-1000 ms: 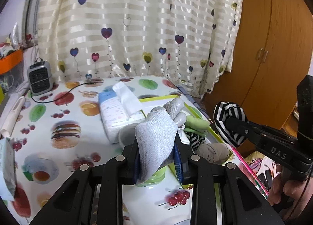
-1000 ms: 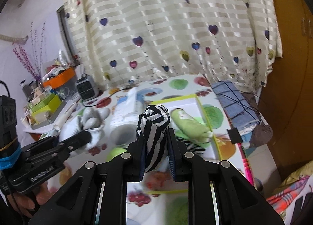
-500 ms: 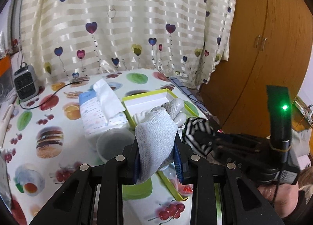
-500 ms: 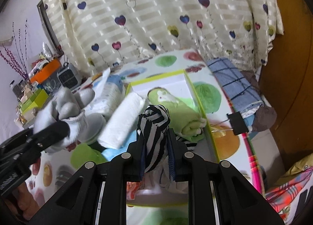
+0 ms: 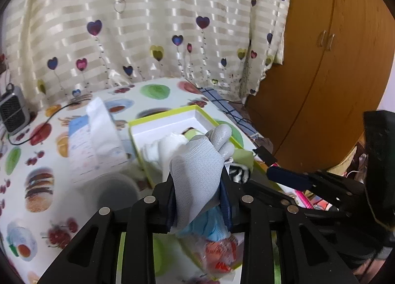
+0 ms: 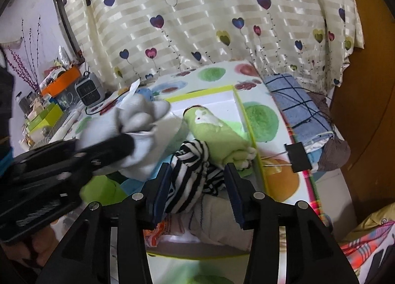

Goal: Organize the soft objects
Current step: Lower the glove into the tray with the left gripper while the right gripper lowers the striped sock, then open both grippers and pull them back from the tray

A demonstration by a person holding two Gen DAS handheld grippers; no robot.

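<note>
Right wrist view: right gripper (image 6: pixel 197 186), jaws spread wide, straddles the released striped sock (image 6: pixel 191 175) inside the green-rimmed box (image 6: pixel 249 121), while the left gripper (image 5: pixel 198 195), clamped on a grey glove (image 5: pixel 197 173), waits just leftward above the box.

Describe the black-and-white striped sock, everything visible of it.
The striped sock is a soft knit with narrow black and white bands, crumpled and limp. It lies between the open fingers of the right gripper, in the lime-rimmed box, against the rolled green sock and over a pale sock. From the left wrist view only a corner shows.
</note>
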